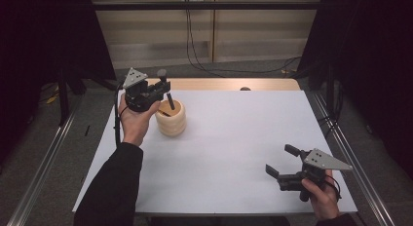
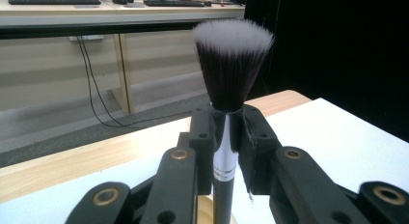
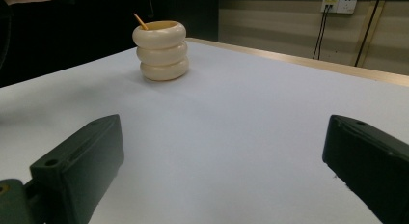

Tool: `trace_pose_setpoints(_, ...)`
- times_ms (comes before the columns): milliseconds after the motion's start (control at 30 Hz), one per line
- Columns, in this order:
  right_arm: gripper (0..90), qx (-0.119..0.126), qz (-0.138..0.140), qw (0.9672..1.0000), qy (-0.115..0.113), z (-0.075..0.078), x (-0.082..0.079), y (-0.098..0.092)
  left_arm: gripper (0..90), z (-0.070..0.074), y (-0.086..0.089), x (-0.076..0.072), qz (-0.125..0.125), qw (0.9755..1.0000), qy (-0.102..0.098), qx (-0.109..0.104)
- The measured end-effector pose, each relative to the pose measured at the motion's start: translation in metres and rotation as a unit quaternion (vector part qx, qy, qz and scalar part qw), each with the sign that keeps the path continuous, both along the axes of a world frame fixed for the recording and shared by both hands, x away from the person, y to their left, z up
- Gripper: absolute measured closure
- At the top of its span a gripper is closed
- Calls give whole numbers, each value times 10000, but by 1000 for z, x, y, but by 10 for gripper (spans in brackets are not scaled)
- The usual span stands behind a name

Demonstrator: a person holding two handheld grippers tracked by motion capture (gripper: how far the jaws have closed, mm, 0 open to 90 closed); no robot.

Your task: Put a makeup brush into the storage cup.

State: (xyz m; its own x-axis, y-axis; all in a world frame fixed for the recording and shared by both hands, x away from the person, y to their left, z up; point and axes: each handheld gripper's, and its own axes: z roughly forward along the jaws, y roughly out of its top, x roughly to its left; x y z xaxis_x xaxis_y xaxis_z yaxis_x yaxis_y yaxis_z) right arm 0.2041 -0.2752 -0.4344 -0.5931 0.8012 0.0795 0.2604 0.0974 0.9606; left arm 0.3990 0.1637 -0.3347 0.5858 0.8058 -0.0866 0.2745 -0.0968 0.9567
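Observation:
A makeup brush (image 2: 232, 64) with a black handle, a silver collar and dark, white-tipped bristles stands upright with its bristles on top. My left gripper (image 2: 226, 132) is shut on its handle just below the bristles. From the high view, the left gripper (image 1: 163, 88) holds the brush (image 1: 169, 99) at the table's back left, the handle's lower end reaching into the mouth of a cream ribbed holder (image 1: 171, 122). A thin orange stick (image 3: 141, 21) leans inside the holder (image 3: 161, 52). My right gripper (image 1: 280, 160) stands open near the front right, with nothing between its jaws.
The white table (image 1: 234, 153) has a wooden strip along its back edge. Metal rails run along both sides of it. Cables hang down the wall behind. A small dark object (image 1: 245, 88) lies at the back edge.

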Motion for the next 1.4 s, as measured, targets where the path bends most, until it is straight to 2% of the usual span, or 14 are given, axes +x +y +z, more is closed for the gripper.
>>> trace_pose_setpoints(133, 5, 17, -15, 10000, 0, 0, 0, 0, 777, -8, 0, 4, 32, 10000, 66, 28)
trace_pose_setpoints(200, 5, 17, -25, 10000, -20, 0, 0, -1, 777, -12, 1, 6, 65, 9999, 96, -24)
trace_pose_setpoints(267, 6, -2, -30, 10000, -40, 0, 0, -1, 777, -16, 2, 8, 125, 9998, 122, 25)
trace_pose_setpoints(333, 5, 9, -16, 10000, -33, 0, 0, -1, 777, -21, 3, 10, 77, 9999, 102, -45)
trace_pose_setpoints(400, 5, 5, -13, 10000, -36, 0, 0, -1, 777, -26, 4, 12, 176, 9997, 182, 66)
trace_pose_setpoints(600, 7, 16, -6, 10000, -27, 0, 0, 0, 777, -42, 9, 12, 204, 9993, 317, 29)
trace_pose_setpoints(700, 7, -8, 6, 10000, -44, -1, 1, 0, 777, -44, 9, 11, 194, 9992, 354, -21)
trace_pose_setpoints(800, 8, -2, -1, 10000, -30, -1, 1, 0, 777, -46, 8, 10, 177, 9992, 351, 70)
trace_pose_setpoints(833, 8, 1, 14, 10000, -43, -1, 1, 0, 776, -47, 7, 10, 111, 9993, 364, 28)
trace_pose_setpoints(933, 8, -14, 15, 10000, -37, 0, 0, 0, 776, -51, 5, 10, 156, 9991, 401, 57)
trace_pose_setpoints(1100, 9, 0, 11, 10000, -39, -1, 1, 0, 775, -55, 3, 9, 87, 9991, 405, 39)
trace_pose_setpoints(1400, 10, 18, 17, 10000, -26, -1, 1, 0, 773, -58, 0, 7, 78, 9989, 443, 146)
